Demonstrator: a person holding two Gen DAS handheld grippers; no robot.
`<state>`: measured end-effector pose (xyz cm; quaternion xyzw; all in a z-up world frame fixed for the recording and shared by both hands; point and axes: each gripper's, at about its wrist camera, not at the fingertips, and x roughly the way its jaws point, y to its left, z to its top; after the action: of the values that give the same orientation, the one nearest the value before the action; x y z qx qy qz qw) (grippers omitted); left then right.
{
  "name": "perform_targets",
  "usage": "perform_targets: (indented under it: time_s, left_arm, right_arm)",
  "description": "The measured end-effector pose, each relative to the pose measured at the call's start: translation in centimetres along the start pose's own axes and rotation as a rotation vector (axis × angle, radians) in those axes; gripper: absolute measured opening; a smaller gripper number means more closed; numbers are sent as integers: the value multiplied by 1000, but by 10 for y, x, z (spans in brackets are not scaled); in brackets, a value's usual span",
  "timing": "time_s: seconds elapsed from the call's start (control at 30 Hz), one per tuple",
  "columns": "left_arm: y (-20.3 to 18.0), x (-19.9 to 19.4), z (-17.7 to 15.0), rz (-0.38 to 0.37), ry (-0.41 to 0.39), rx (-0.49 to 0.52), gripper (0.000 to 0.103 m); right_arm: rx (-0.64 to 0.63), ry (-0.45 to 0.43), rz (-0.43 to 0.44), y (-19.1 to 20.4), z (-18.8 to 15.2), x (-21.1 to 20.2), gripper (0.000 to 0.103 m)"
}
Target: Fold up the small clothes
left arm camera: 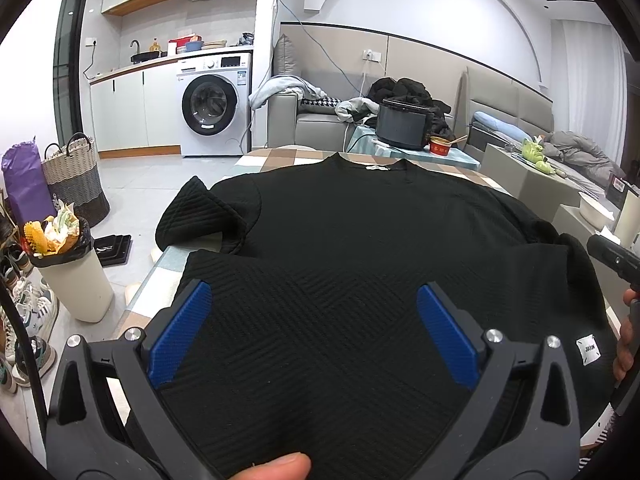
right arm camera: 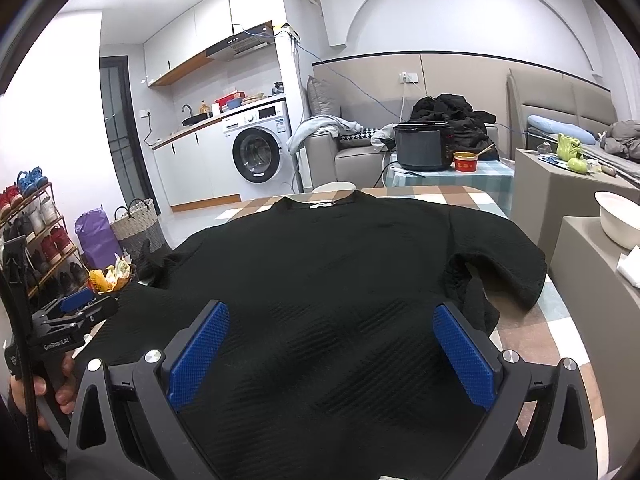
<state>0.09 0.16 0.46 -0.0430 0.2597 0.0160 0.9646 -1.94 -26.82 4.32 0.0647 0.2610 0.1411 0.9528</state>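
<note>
A black top (left arm camera: pixel 360 232) with a ribbed zigzag weave lies spread flat, collar at the far end showing a white label. One short sleeve curls up at the left edge; the other lies rumpled at the right. A small white tag sits near the hem.

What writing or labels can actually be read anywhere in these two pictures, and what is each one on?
"GenRobot.AI": on the left gripper, seen from the right wrist camera.
White tag on the black top: printed letters, too blurred to read.
Neck label: too small.
Washing machine panel and sticker: too small.
Red bowl: characters unreadable.
</note>
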Motion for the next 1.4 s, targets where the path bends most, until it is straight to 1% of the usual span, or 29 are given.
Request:
perform_targets:
  time_s: [1.4]
  left_arm:
    - [4,-4,3,-2,4,-1,102]
  right_arm:
    - [16,6,-15,-5,2,-2,103]
